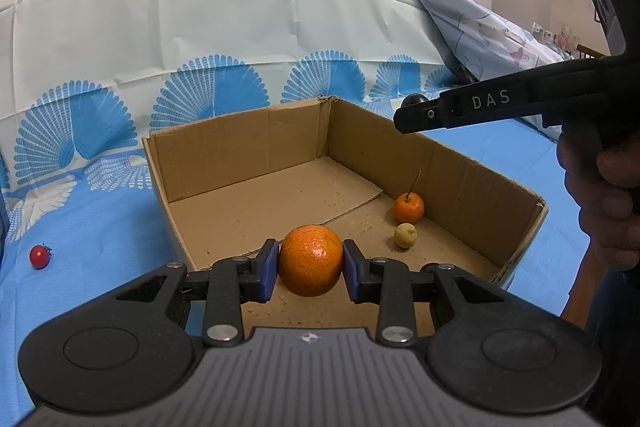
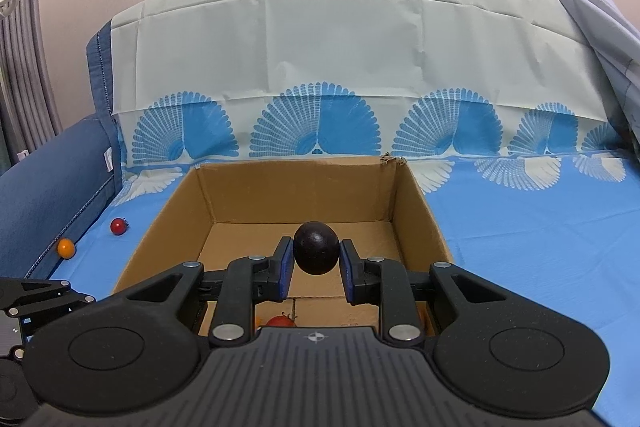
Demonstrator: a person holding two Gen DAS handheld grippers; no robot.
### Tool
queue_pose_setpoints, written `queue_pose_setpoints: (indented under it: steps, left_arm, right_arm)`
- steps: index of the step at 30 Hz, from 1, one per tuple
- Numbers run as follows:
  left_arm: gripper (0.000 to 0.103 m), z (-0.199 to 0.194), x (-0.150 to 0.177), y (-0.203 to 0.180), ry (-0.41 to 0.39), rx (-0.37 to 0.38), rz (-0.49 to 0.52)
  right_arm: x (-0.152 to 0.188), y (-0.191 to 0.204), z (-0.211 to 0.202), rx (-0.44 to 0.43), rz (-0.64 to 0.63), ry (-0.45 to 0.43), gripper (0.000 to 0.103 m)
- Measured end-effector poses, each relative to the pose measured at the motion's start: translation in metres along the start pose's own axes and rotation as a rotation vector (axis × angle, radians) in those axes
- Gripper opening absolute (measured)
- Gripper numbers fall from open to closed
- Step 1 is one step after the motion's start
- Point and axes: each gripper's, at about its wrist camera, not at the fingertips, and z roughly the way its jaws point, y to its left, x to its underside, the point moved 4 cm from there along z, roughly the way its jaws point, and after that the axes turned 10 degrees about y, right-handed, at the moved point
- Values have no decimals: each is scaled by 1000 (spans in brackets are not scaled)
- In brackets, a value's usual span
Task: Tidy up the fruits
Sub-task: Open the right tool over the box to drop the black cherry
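Note:
My left gripper (image 1: 310, 269) is shut on a large orange (image 1: 310, 259), its blue pads pressing both sides, just above the near part of an open cardboard box (image 1: 236, 119). On the box floor lie a small tangerine with a stem (image 1: 408, 207) and a pale yellow fruit (image 1: 405, 235). My right gripper (image 2: 316, 259) is shut on a dark purple round fruit (image 2: 316, 247) and hovers over the same box (image 2: 288, 163); in the left wrist view that fruit (image 1: 416, 100) shows at the right gripper's tip. A red tomato (image 2: 280, 321) lies in the box beneath it.
A red cherry tomato (image 1: 39, 256) (image 2: 119, 225) and an orange cherry tomato (image 2: 66, 247) lie on the blue fan-patterned cloth (image 2: 540, 227) left of the box. A blue cushion (image 2: 48, 179) borders the left side. A person's hand (image 1: 608, 195) grips the right tool.

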Motion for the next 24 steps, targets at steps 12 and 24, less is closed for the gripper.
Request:
queue_pose_setpoints:
  steps: [12, 24]
  left_arm:
    - [47, -1, -1, 4, -7, -8, -20]
    - [25, -6, -5, 16, -44, -43, -65]
  right_arm:
    - [0, -1, 0, 22, 19, 4, 61]
    - [0, 3, 0, 36, 10, 1, 61]
